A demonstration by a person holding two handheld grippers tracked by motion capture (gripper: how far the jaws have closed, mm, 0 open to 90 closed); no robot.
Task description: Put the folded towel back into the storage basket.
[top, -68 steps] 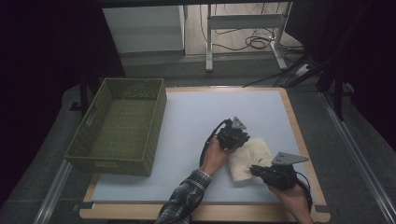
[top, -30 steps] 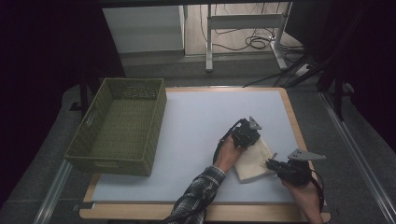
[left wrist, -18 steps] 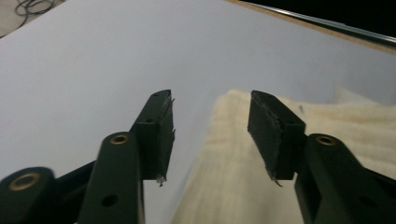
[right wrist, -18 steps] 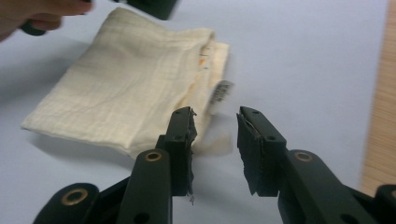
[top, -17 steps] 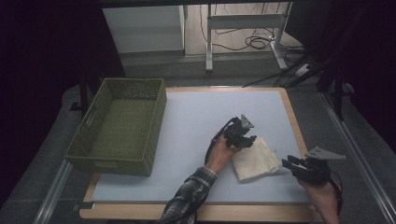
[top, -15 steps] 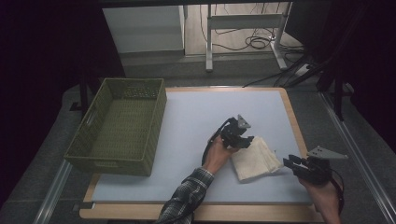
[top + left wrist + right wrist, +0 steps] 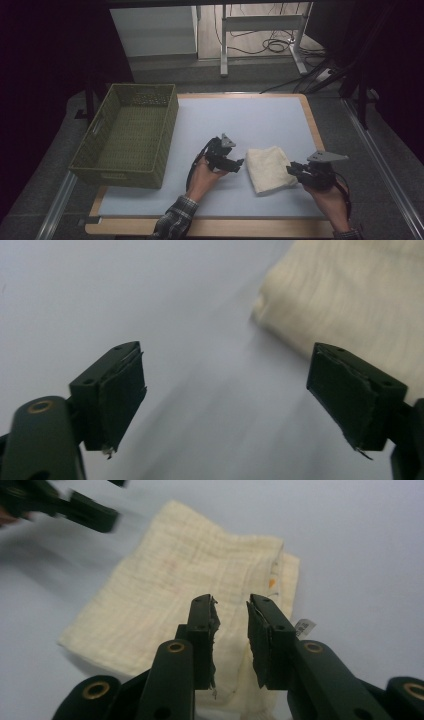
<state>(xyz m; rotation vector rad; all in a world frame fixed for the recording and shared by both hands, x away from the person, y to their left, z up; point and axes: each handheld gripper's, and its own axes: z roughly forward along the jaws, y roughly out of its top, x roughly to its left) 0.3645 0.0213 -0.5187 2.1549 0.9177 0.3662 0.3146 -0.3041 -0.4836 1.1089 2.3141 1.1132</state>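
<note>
cream folded cloth (image 7: 270, 169) flat on our table (image 7: 260, 120); our left gripper (image 7: 239, 163) just beside it, jaws just opened wide, empty; our right gripper (image 7: 231, 611) over cloth edge, narrow gap, gripping nothing.

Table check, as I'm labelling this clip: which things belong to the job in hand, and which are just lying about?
In the job:
- folded cream cloth
- left gripper, jaws just opened, nothing between them
- right gripper, beside the cloth

Lying about:
- green basket
- cables on the floor
</note>
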